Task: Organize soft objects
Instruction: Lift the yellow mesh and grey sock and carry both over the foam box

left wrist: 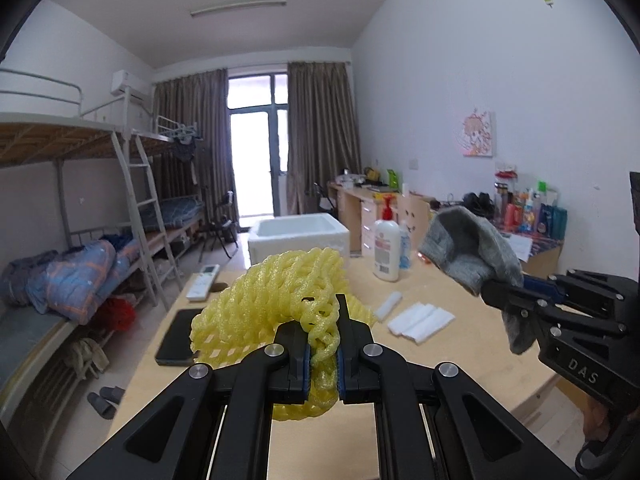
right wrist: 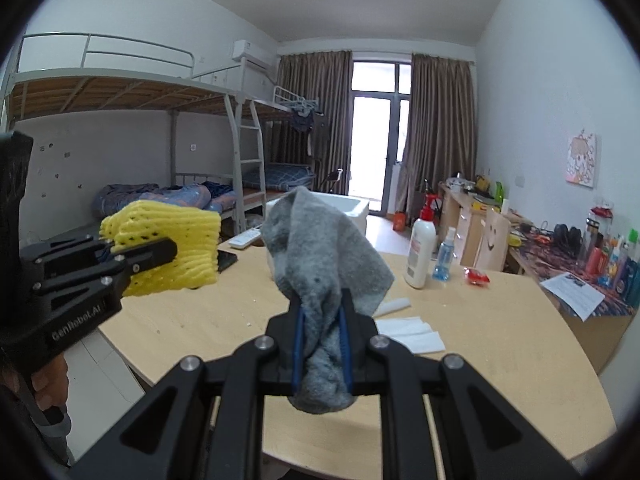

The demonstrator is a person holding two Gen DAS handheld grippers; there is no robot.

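Observation:
My left gripper (left wrist: 323,312) is shut on a yellow foam net (left wrist: 280,300) and holds it above the wooden table (left wrist: 460,360). My right gripper (right wrist: 322,308) is shut on a grey sock (right wrist: 320,248) and holds it up over the table (right wrist: 500,340). In the left wrist view the right gripper (left wrist: 490,290) with the sock (left wrist: 468,248) is at the right. In the right wrist view the left gripper (right wrist: 170,248) with the foam net (right wrist: 184,248) is at the left. White folded foam pieces (left wrist: 420,320) lie on the table; they also show in the right wrist view (right wrist: 412,334).
A lotion pump bottle (right wrist: 420,252), a small blue spray bottle (right wrist: 444,256) and a red packet (right wrist: 476,276) stand at the table's far side. A phone (left wrist: 178,338) and a remote (left wrist: 204,286) lie at the left. A white foam box (left wrist: 298,236) stands beyond the table. Bunk beds (left wrist: 80,240) are to the left.

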